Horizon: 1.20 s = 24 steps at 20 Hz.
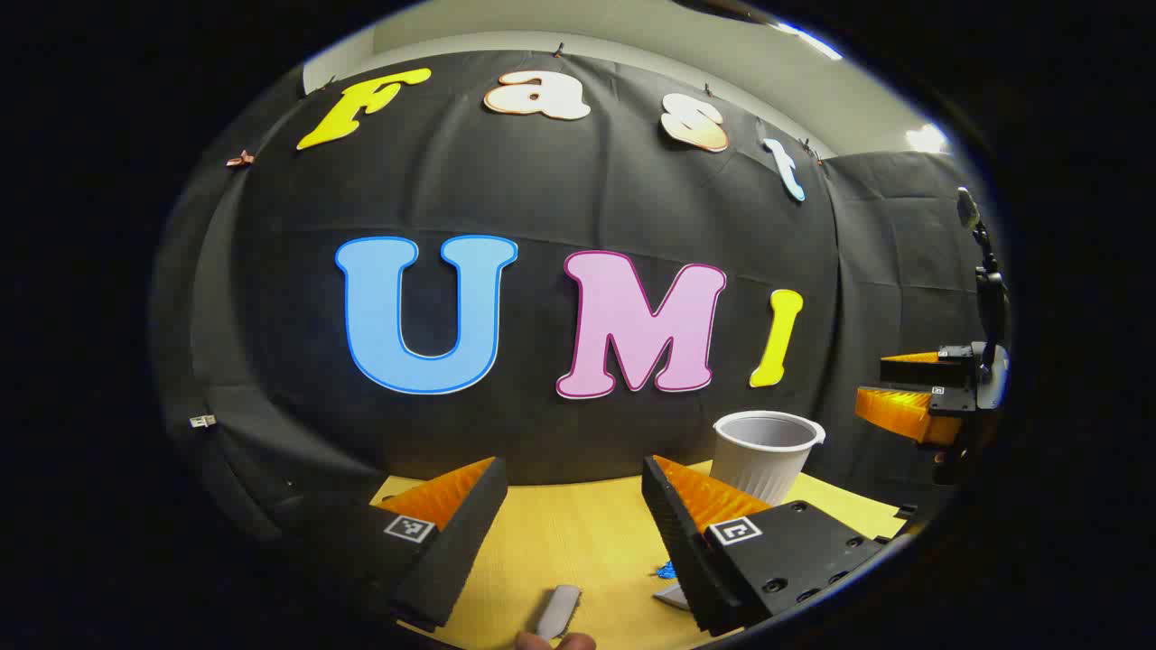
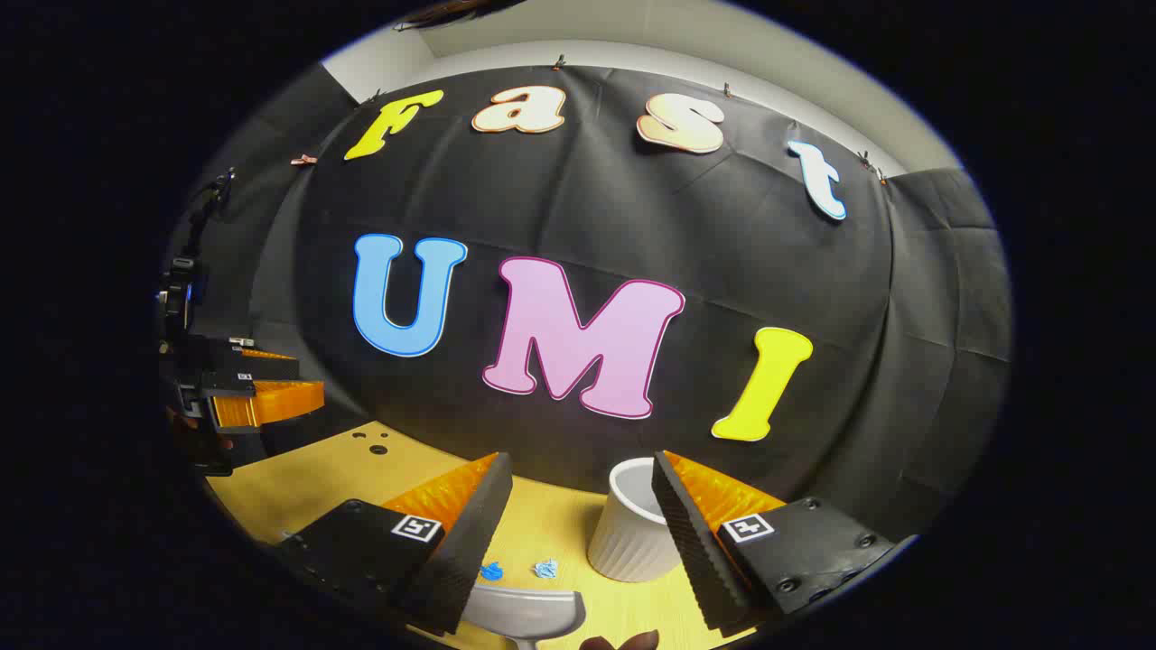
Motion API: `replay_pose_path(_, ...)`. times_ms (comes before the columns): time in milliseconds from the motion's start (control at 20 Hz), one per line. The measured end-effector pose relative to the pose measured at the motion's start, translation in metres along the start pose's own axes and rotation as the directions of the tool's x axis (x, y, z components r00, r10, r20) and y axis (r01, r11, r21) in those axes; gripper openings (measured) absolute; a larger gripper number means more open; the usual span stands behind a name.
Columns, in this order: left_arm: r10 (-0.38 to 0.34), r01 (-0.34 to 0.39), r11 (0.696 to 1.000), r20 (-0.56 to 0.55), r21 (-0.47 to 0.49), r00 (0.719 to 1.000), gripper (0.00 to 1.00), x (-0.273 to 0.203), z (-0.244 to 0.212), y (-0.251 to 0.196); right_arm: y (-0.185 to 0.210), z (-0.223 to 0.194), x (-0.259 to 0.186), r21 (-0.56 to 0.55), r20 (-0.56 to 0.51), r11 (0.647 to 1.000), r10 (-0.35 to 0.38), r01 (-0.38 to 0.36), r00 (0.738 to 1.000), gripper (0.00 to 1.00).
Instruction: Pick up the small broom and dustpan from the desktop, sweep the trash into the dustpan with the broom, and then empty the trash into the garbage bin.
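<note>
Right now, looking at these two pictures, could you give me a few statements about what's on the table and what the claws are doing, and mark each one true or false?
1. The left claw is clamped on the broom. False: its jaws stand wide apart and hold nothing.
2. A white ribbed bin stands upright on the yellow table. True.
3. The blue scraps already lie inside the bin. False: they lie on the table, beside the bin.
4. The right claw is open and empty. True.
5. In the right gripper view, a grey dustpan lies on the table, near the scraps. True.
</note>
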<state>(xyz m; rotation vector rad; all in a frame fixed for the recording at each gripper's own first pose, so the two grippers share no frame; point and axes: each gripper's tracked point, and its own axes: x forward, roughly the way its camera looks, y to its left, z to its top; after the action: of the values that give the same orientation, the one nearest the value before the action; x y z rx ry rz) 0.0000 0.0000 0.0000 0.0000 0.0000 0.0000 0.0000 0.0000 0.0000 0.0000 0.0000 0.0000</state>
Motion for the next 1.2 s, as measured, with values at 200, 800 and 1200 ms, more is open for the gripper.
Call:
replay_pose_path(200, 0.004, -0.004, 1.0, 0.005, 0.007, 1.0, 0.94, 0.0, 0.002, 0.003, 0.0, 0.002, 0.001, -0.01, 0.008, 1.0, -0.003, 0.003, 1.0, 0.96)
replay_pose_path(800, -0.002, 0.003, 0.999, -0.043, 0.034, 0.999, 0.94, -0.002, -0.015, 0.006, 0.006, -0.031, 0.004, -0.01, -0.072, 1.0, 0.012, -0.013, 0.997, 0.97)
replay_pose_path(1200, -0.088, 0.075, 0.996, -0.378, -0.05, 0.921, 0.95, -0.002, -0.127, 0.003, 0.03, -0.174, -0.022, 0.024, -0.533, 0.989, 0.134, -0.144, 0.835, 0.97)
